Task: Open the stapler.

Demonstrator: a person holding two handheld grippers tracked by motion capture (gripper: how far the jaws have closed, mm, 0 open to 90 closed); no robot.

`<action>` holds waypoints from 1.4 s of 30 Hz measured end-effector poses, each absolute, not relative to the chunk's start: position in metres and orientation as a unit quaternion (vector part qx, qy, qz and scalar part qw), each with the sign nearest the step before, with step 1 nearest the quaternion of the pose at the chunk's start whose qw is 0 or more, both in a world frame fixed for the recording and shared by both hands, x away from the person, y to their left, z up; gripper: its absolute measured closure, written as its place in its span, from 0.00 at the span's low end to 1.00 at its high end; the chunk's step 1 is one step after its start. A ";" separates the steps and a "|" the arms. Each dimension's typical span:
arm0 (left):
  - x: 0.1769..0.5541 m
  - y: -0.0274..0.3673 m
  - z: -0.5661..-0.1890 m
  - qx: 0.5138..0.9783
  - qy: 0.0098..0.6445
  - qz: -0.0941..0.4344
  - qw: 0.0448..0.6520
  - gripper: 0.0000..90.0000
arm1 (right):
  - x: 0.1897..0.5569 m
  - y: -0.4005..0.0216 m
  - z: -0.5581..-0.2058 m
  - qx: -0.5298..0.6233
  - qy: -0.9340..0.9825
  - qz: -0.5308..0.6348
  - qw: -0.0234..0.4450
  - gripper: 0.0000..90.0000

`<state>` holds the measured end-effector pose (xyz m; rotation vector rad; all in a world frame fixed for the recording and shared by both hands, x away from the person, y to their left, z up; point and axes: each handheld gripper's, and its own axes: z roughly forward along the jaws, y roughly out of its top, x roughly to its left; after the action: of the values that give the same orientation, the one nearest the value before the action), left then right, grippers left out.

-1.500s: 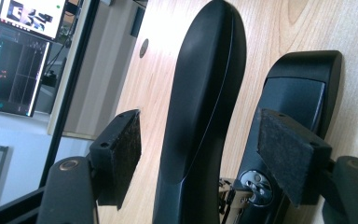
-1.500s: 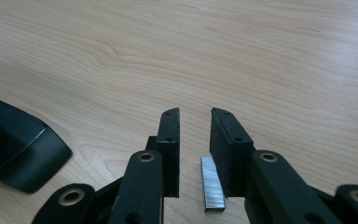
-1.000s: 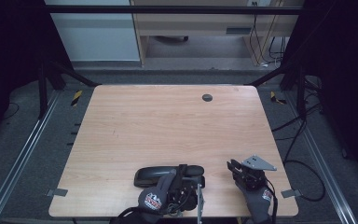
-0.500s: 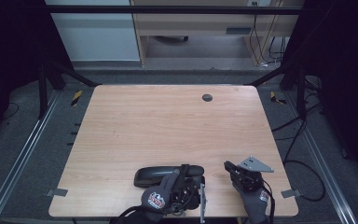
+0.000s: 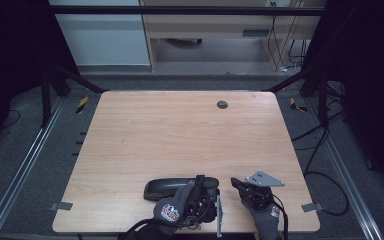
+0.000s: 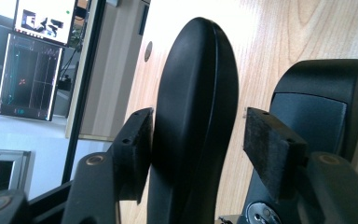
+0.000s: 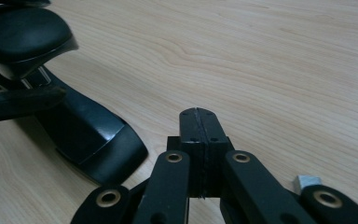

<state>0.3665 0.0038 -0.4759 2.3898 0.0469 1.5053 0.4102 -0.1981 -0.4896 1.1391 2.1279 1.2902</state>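
A black stapler [image 5: 162, 187] lies flat near the wooden table's [image 5: 180, 130] front edge. My left gripper [image 5: 200, 181], held by a gloved hand, is at its right end. In the left gripper view the open gripper [image 6: 196, 135] straddles the stapler's top arm [image 6: 200, 84]: one pad lies against the arm and the other pad [image 6: 270, 144] stands off it, over the base [image 6: 317, 107]. My right gripper [image 5: 237, 183] sits just right of the stapler, its jaws pressed together on nothing [image 7: 199, 122]. The stapler's front end [image 7: 88, 135] lies to its left.
A small dark round grommet [image 5: 222, 104] is set in the table near the far edge. Black frame posts and cables run along the floor on both sides. A lit monitor [image 6: 42, 18] stands beyond the table.
My right gripper has slid a little left, toward the stapler. The left gripper and the stapler have barely shifted.
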 end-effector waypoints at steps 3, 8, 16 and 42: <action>0.367 0.004 -0.476 0.835 0.019 0.526 0.159 0.50 | 0.409 -0.194 -0.492 0.402 0.764 0.468 0.189 1.00; 0.367 0.005 -0.475 0.833 0.020 0.529 0.162 0.54 | 0.407 -0.186 -0.495 0.395 0.769 0.469 0.178 1.00; 0.367 0.006 -0.471 0.834 0.023 0.528 0.160 0.61 | 0.405 -0.178 -0.498 0.384 0.777 0.471 0.165 1.00; 0.367 0.006 -0.472 0.836 0.025 0.524 0.161 0.63 | 0.404 -0.156 -0.508 0.360 0.795 0.468 0.139 1.00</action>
<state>0.3671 0.0060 -0.4721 2.3871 0.0715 1.4978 0.4037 -0.1562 -0.5081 1.0409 2.2988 1.3527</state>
